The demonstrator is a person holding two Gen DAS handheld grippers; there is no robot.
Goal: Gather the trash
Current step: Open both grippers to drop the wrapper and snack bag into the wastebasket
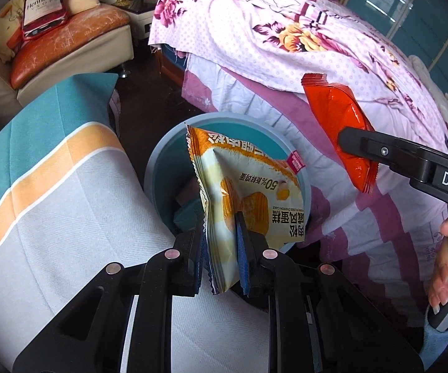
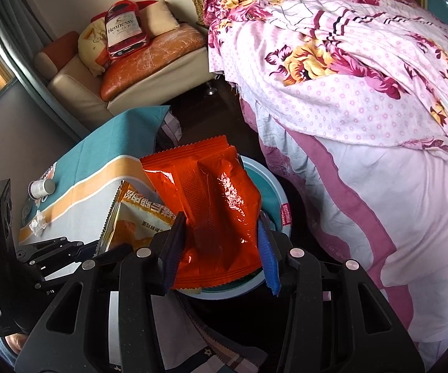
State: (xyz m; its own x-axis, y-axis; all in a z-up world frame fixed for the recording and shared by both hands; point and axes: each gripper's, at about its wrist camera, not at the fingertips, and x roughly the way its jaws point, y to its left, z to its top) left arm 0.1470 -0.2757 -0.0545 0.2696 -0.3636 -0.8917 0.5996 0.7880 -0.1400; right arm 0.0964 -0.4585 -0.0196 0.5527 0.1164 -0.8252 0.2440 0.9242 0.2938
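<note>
My left gripper (image 1: pixel 221 242) is shut on a yellow and white cake wrapper (image 1: pixel 249 186) and holds it upright over the round blue-grey trash bin (image 1: pixel 174 149). My right gripper (image 2: pixel 221 233) is shut on an orange-red snack wrapper (image 2: pixel 211 199) and holds it above the same bin (image 2: pixel 273 186). In the left wrist view the red wrapper (image 1: pixel 339 118) hangs to the right of the bin, pinched by the right gripper's fingers (image 1: pixel 367 146). The cake wrapper (image 2: pixel 137 214) shows left of the red one in the right wrist view. Boxes lie inside the bin.
A table with a teal, orange and white cloth (image 1: pixel 53 186) stands left of the bin; a small jar (image 2: pixel 41 188) and a crumpled tissue (image 2: pixel 37 222) lie on it. A bed with floral bedding (image 1: pixel 317 46) is on the right. A sofa (image 1: pixel 68 40) stands behind.
</note>
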